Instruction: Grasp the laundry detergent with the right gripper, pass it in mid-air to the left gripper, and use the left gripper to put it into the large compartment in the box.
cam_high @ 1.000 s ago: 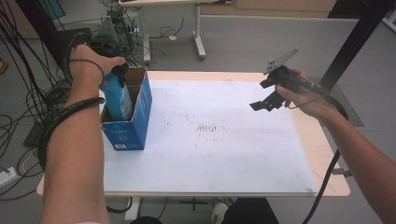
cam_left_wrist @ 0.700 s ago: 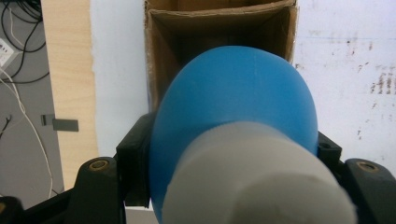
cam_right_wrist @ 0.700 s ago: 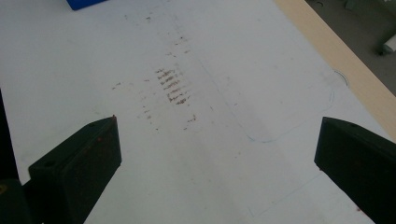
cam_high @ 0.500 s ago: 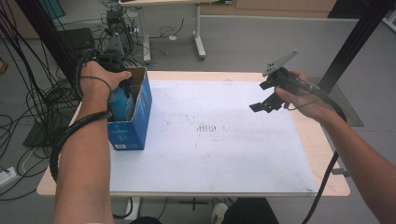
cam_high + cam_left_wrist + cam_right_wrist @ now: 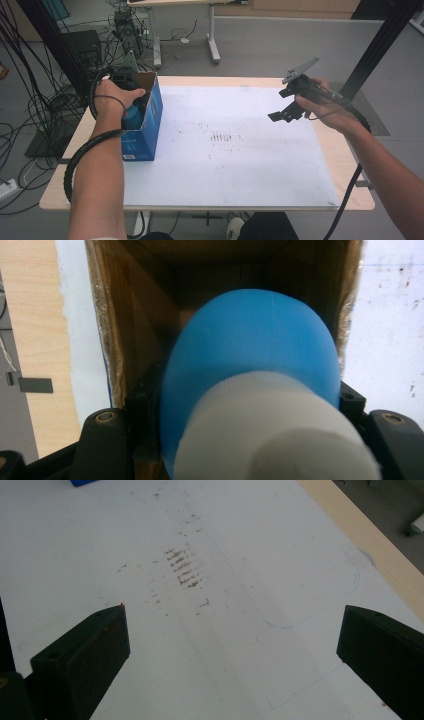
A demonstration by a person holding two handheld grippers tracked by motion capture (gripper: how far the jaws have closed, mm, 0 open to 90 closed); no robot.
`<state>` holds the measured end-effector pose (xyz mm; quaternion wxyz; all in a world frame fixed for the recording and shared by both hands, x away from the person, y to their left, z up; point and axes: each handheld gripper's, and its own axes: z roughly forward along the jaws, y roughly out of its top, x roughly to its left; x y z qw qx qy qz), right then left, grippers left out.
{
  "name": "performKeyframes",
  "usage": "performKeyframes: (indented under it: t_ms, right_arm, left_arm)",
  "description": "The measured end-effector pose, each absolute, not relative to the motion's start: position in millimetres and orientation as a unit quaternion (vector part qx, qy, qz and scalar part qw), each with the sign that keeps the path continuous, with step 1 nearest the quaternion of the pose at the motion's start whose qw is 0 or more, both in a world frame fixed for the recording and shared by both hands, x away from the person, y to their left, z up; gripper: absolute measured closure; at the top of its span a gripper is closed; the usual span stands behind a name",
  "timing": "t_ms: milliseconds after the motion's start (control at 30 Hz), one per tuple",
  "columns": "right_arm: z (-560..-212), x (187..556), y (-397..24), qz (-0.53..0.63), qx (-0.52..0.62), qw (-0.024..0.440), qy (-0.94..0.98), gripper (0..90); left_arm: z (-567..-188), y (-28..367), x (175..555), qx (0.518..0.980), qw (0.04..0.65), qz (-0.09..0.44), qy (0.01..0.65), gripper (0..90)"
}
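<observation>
Left gripper (image 5: 250,440) is clamped on the blue bottle (image 5: 250,360) by its white-capped end, with the bottle's long axis running straight down into the open blue carton (image 5: 147,125) at the table's (image 5: 350,165) left edge; the bottle body sits between the carton's walls. Right gripper (image 5: 287,114), jaws spread and holding nothing, hangs well apart over the white sheet (image 5: 240,645). 1 hand carries the load: the left.
</observation>
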<state>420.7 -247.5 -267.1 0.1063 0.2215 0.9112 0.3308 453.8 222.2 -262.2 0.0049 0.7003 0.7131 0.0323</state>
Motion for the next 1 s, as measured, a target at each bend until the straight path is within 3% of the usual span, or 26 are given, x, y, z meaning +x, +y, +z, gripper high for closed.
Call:
performKeyframes:
  t_ms: [1000]
  right_arm:
    - [-271, 424, -245, 0.327, 0.224, 0.108, 0.912, 0.3]
  left_arm:
    - [-285, 228, 453, 0.709, 0.009, 0.037, 0.704, 36.0]
